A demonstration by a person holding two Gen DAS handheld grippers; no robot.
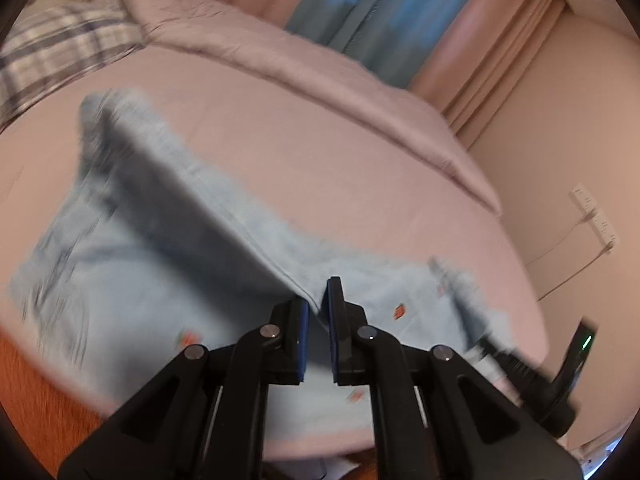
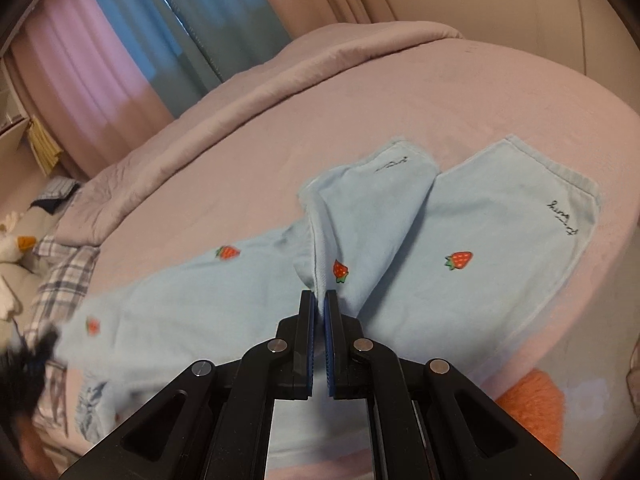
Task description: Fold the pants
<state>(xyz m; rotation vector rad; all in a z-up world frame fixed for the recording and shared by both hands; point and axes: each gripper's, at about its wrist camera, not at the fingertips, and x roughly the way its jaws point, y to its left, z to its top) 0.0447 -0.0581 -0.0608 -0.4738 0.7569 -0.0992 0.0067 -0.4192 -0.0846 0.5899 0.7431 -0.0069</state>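
Note:
Light blue pants (image 2: 460, 232) with red strawberry prints lie on a pink bed (image 2: 440, 92). My right gripper (image 2: 319, 300) is shut on a raised fold of the pants near the crotch, with one leg bent toward it and the other leg flat to the right. In the left wrist view the pants (image 1: 132, 272) are blurred, and a lifted edge runs from the far left down into my left gripper (image 1: 318, 300), which is shut on that edge. The right gripper (image 1: 532, 372) shows blurred at the lower right of that view.
A folded pink duvet (image 1: 304, 68) lies along the far side of the bed. A plaid cloth (image 1: 60, 52) sits at the bed's head end, with soft toys (image 2: 16, 248) beside it. Curtains (image 2: 120, 40) hang behind. An orange fluffy thing (image 2: 532, 408) lies below the near bed edge.

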